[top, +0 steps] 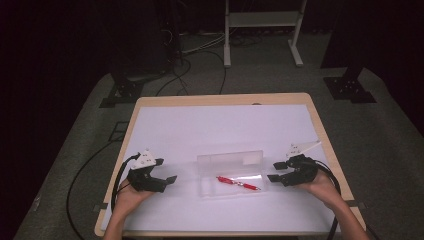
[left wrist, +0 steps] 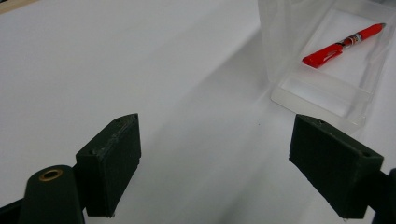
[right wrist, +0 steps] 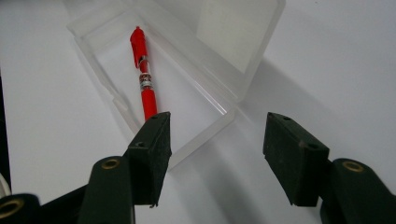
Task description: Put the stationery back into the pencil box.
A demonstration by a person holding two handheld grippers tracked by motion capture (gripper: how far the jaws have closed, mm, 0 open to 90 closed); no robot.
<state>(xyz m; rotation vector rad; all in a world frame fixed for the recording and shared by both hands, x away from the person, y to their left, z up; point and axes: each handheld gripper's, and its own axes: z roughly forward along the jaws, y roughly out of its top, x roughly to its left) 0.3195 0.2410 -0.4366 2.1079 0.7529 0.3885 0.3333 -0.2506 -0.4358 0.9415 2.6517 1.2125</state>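
A clear plastic box [top: 207, 191] lies open on the white table top, its lid [top: 230, 161] standing up at the far side. A red pen [top: 238, 183] lies inside it. My left gripper [top: 166, 170] rests to the left of the box, open and holding nothing. My right gripper [top: 275, 171] sits just off the box's right end, also open with nothing between its fingers. In the left gripper view the left gripper [left wrist: 215, 122] points at bare table, with the pen [left wrist: 343, 45] in the box [left wrist: 322, 98] at the upper right. In the right gripper view the right gripper [right wrist: 217, 119] frames the box's near corner [right wrist: 205, 130], the pen [right wrist: 144, 79] lying beyond the left jaw.
A white sheet [top: 220, 125] covers the wooden table [top: 225, 99], bare beyond the box. Cables trail off the table's left edge [top: 117, 175] and right edge [top: 335, 180]. A white metal stand [top: 262, 20] rises on the floor behind the table.
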